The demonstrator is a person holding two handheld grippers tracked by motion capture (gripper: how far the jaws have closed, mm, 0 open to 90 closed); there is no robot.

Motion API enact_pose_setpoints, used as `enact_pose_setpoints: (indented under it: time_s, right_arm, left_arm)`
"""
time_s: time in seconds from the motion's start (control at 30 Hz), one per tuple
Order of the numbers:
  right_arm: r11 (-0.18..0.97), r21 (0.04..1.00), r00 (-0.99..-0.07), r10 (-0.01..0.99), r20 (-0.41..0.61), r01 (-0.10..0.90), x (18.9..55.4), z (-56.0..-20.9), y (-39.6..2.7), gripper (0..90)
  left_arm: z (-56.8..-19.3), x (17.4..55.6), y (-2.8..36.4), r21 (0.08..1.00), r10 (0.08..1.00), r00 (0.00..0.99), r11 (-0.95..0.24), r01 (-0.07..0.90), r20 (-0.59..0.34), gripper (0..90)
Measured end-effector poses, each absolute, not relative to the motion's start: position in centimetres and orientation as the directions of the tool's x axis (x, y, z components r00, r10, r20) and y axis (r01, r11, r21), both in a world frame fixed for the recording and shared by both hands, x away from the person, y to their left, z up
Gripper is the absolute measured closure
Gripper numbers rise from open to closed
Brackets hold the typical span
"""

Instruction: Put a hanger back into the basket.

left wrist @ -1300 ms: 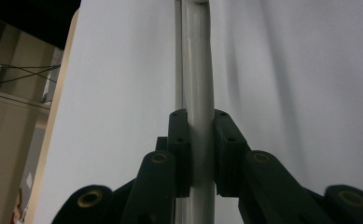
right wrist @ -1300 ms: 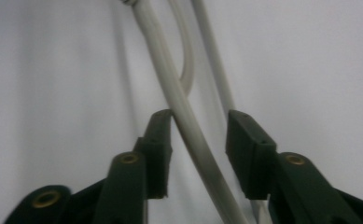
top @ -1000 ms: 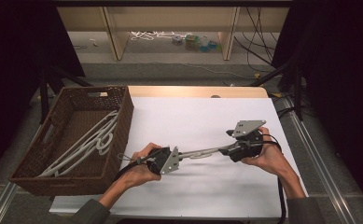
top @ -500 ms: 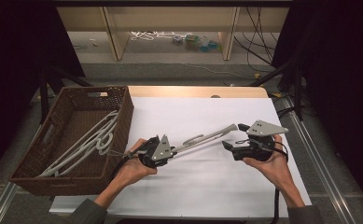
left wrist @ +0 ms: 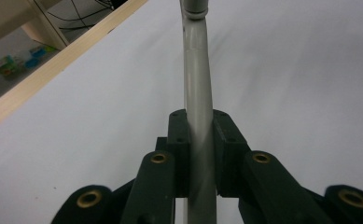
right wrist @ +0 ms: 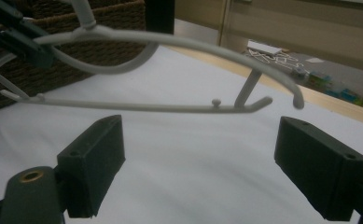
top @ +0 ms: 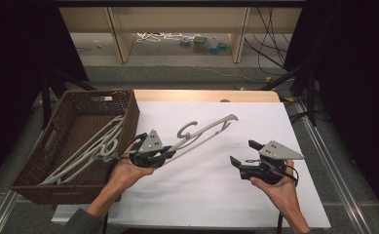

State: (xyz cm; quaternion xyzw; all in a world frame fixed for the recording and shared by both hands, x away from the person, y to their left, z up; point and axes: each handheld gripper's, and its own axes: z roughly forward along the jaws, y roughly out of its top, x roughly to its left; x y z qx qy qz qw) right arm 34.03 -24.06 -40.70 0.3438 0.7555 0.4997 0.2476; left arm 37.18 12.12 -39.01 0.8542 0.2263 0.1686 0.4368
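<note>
Grey plastic hanger (top: pixel 197 136) hangs lifted above the white worktop (top: pixel 216 195), just to the right of the wicker basket (top: pixel 41 183). One end is clamped between the closed fingers (left wrist: pixel 179 140) of the left gripper (top: pixel 163 154), and in the left gripper view the grey bar runs straight up between them. From there the hanger slants away from the basket toward the far side of the worktop, its hook curling near the middle of its length.

The right gripper (top: pixel 243 155) is held well to the right of the basket, apart from the hanger, with its fingers (right wrist: pixel 93 163) spread wide and nothing between them. In the right gripper view the hanger's bar and curved arm cross above those fingers, with the basket behind.

More grey hangers (top: pixel 87 151) lie inside the basket, leaning along its length.
</note>
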Motion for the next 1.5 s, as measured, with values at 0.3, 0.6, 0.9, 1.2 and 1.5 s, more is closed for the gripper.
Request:
enact_pose_setpoints:
  time_s: [0.3, 0.6, 0.9, 1.2, 1.5]
  right_arm:
    - [0.233, 0.940, -0.653, 0.757, -0.015, 0.250, 31.6, -41.2, -22.9, 16.4]
    - [0.207, 0.948, -0.660, 0.751, 0.006, 0.244, 30.6, -41.6, -22.6, 16.5]
    - [0.153, 0.956, -0.662, 0.748, 0.052, 0.248, 29.7, -42.0, -22.6, 16.4]
    - [0.187, 0.945, -0.659, 0.751, 0.038, 0.268, 28.7, -42.6, -22.8, 16.4]
    - [0.194, 0.944, -0.664, 0.747, 0.034, 0.267, 28.5, -42.9, -22.9, 16.4]
  left_arm:
    - [-37.3, 36.3, 13.8, 0.834, 0.556, 0.830, -0.439, 0.335, -0.040, 79.5]
    - [-34.5, 35.4, 15.9, 0.848, 0.557, 0.822, -0.373, 0.376, -0.119, 79.5]
    - [-31.3, 34.9, 18.3, 0.859, 0.575, 0.806, -0.333, 0.388, -0.140, 79.5]
    - [-29.4, 35.4, 21.0, 0.860, 0.621, 0.773, -0.320, 0.397, -0.126, 79.5]
    - [-27.8, 36.4, 24.4, 0.868, 0.687, 0.719, -0.290, 0.402, -0.104, 79.5]
